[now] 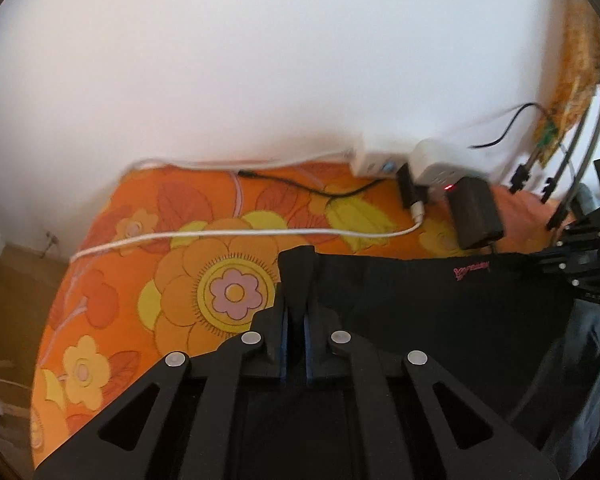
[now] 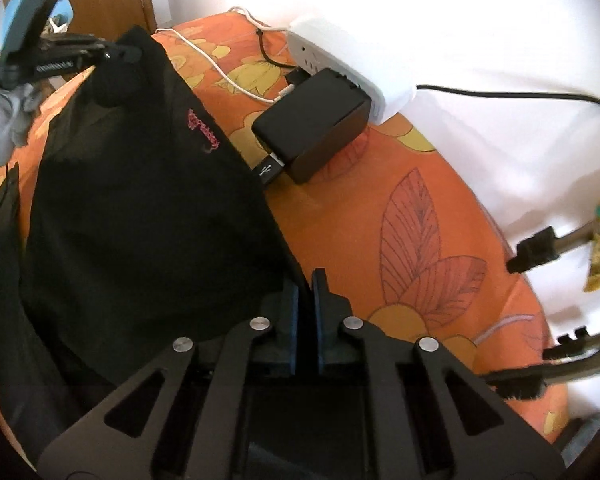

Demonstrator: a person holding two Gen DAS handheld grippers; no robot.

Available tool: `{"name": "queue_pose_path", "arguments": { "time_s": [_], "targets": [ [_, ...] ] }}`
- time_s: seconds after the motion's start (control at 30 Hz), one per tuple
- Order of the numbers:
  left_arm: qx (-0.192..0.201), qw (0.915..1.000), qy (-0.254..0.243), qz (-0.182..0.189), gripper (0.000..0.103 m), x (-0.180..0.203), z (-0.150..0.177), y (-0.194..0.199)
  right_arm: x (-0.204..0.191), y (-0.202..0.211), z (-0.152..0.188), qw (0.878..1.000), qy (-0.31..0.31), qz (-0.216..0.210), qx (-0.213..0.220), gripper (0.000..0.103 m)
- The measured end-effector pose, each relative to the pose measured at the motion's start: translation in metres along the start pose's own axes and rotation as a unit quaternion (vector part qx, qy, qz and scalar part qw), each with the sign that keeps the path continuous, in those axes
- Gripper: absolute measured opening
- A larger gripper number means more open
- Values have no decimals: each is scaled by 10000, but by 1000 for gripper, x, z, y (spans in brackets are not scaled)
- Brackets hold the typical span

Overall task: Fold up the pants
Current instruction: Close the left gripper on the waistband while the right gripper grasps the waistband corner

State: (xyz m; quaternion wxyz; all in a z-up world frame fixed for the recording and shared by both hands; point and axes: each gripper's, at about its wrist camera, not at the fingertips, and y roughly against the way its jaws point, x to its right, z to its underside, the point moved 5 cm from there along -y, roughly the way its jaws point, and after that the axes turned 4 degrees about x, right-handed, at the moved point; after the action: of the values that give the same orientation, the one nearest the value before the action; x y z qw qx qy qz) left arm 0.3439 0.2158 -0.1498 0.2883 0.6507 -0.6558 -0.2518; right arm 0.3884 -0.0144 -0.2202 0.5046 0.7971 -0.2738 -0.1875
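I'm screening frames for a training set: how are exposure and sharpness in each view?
Left wrist: the wall is blown out white, and the white cable is motion-smeared. Right wrist: sharper, the pink logo is crisp, but the top right is overexposed.

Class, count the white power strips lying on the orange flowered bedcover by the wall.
2: one power strip against the wall, another just right of it, bearing the black adapter. More may be hidden.

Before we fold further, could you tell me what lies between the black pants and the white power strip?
The right wrist view shows a black adapter between pants and power strip.
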Motion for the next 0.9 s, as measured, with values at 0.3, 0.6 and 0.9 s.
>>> {"name": "queue_pose_path", "arguments": {
  "time_s": [0.3, 0.6, 0.9],
  "targets": [
    [133, 9997, 56, 192, 4, 8, -3, 55, -14, 68, 1, 9962, -226, 422, 724, 3],
    [319, 9989, 36, 345, 4, 29, 2, 109, -60, 137, 24, 9926, -309, 485, 1074, 3],
    [305, 9981, 136, 517, 4, 45, 53, 181, -138, 190, 80, 9895, -179, 400, 1375, 2]
  ]
}}
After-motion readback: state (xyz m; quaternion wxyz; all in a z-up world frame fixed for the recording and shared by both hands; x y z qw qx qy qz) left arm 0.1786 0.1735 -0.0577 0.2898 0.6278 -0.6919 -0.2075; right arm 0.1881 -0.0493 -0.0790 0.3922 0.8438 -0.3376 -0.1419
